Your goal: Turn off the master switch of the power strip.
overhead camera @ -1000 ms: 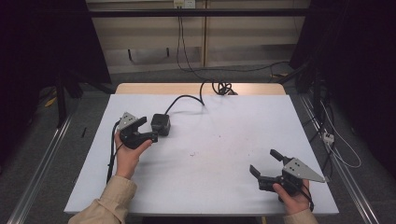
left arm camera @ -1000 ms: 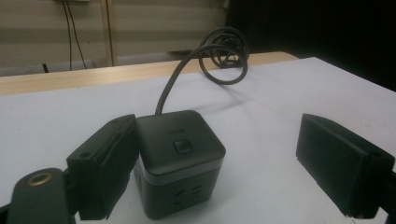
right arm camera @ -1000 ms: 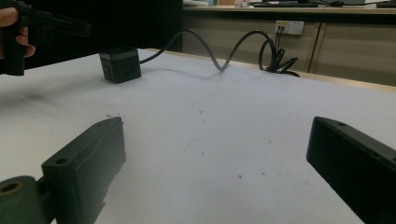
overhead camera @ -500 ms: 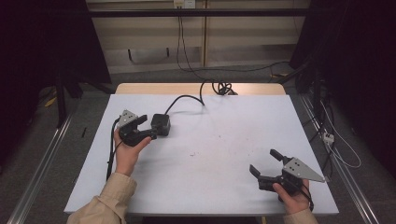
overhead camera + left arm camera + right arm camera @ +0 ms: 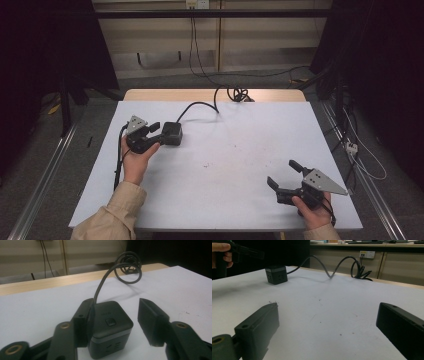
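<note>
A black cube power socket [image 5: 171,133] with a button on top sits on the white table [image 5: 230,150] at the left, and its black cable [image 5: 197,106] runs back to a coil [image 5: 238,93]. My left gripper [image 5: 159,135] stands open around the cube. In the left gripper view the cube [image 5: 110,327] lies between the jaws of that gripper [image 5: 116,315]: the left jaw touches its side and the right jaw is a gap away. My right gripper [image 5: 283,174] is open near the front right edge, holding nothing. The right gripper view has the cube [image 5: 276,274] far off beyond its gripper [image 5: 327,320].
A wooden strip [image 5: 210,95] borders the table's far edge, where the cable coil hangs over. Wall sockets [image 5: 367,254] and low cabinets stand behind. Metal rails [image 5: 45,175] run along the floor on both sides. Small dark specks [image 5: 206,164] mark the table's middle.
My left gripper has edged slightly forward, closer around the cube. The right gripper has stayed where it was.
</note>
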